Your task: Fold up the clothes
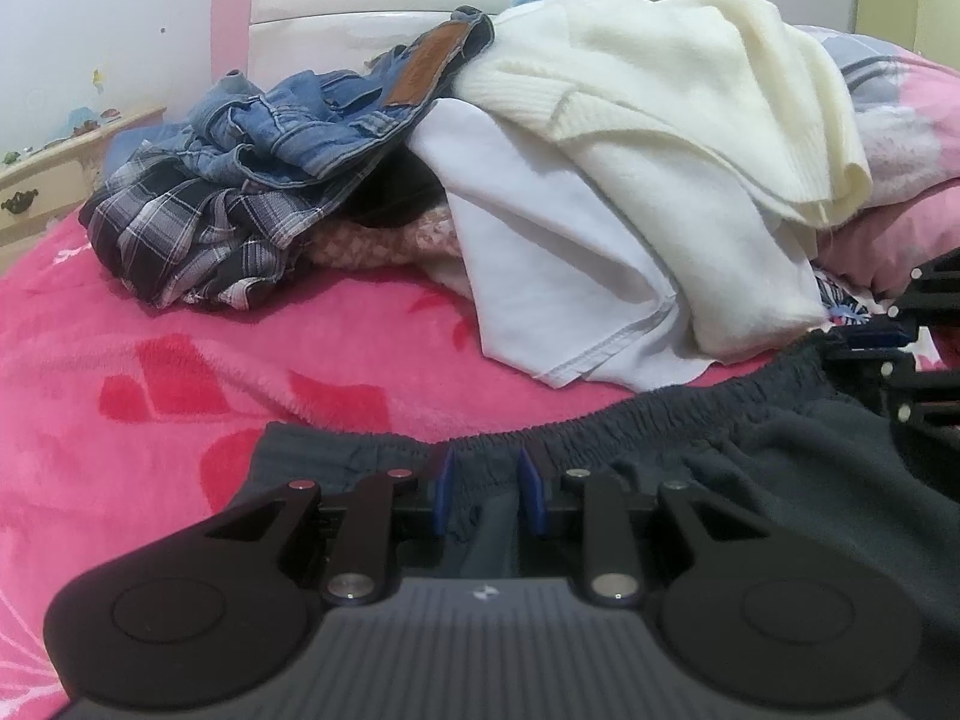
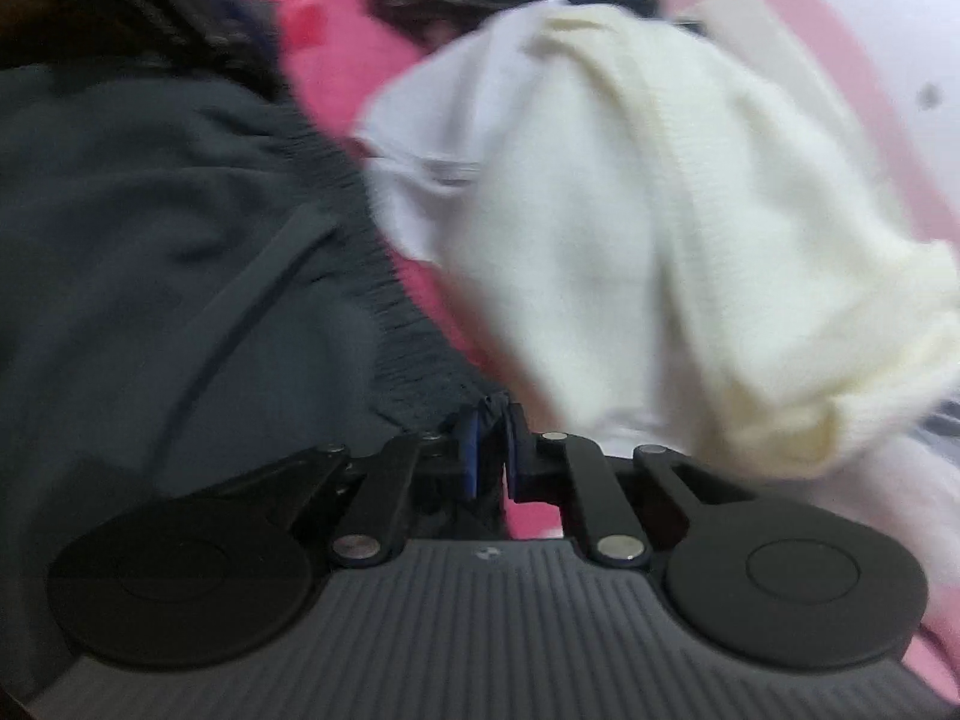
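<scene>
Left gripper (image 1: 485, 495), lower centre of frame: we see jaws narrowed on gathered waistband of grey pants (image 1: 750, 480). Right gripper (image 2: 491, 450), lower centre: pressed together, pinching waistband corner. Pants spread across lower frame on pink blanket (image 1: 150, 360). We judge cloth soft, light, limp; elastic band is best hold, one grip at each end. Pile beyond, upper frame: white shirt (image 1: 540, 252), cream sweater (image 1: 690, 108), jeans (image 1: 312, 120).

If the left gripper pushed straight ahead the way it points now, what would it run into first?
The left gripper is already on the dark grey garment's elastic waistband. Beyond that lies bare pink blanket, then probably the white cloth at the pile's front; depth is unclear.
</scene>
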A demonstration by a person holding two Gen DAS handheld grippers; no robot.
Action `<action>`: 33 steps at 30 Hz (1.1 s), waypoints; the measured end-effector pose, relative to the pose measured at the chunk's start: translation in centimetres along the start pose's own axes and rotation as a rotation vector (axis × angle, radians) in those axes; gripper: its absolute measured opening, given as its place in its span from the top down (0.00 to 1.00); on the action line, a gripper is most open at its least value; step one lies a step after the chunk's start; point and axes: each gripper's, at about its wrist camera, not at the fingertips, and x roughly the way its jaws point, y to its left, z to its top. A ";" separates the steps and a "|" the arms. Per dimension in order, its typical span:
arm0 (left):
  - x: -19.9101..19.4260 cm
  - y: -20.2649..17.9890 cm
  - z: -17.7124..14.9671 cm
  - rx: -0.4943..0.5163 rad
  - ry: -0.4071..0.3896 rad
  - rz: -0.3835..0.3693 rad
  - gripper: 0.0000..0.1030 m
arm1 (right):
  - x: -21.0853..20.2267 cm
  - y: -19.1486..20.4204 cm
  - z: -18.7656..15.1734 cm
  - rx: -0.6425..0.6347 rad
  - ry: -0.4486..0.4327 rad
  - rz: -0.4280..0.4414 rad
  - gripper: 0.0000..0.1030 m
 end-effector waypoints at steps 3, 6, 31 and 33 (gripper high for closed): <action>0.0 -0.1 0.0 0.019 -0.002 -0.001 0.74 | 0.5 -1.3 -0.2 0.070 0.003 -0.002 0.94; 0.1 -0.3 -0.1 0.042 -0.007 0.002 0.74 | 2.1 -2.9 -1.0 0.196 0.023 -0.015 0.92; -7.0 0.4 3.3 -0.112 -0.129 -0.013 0.44 | -18.8 -12.9 -17.5 1.249 -0.003 0.131 0.83; -9.6 -0.1 3.4 -0.115 -0.151 -0.028 0.42 | -21.0 -13.2 -18.1 1.305 -0.036 0.143 0.82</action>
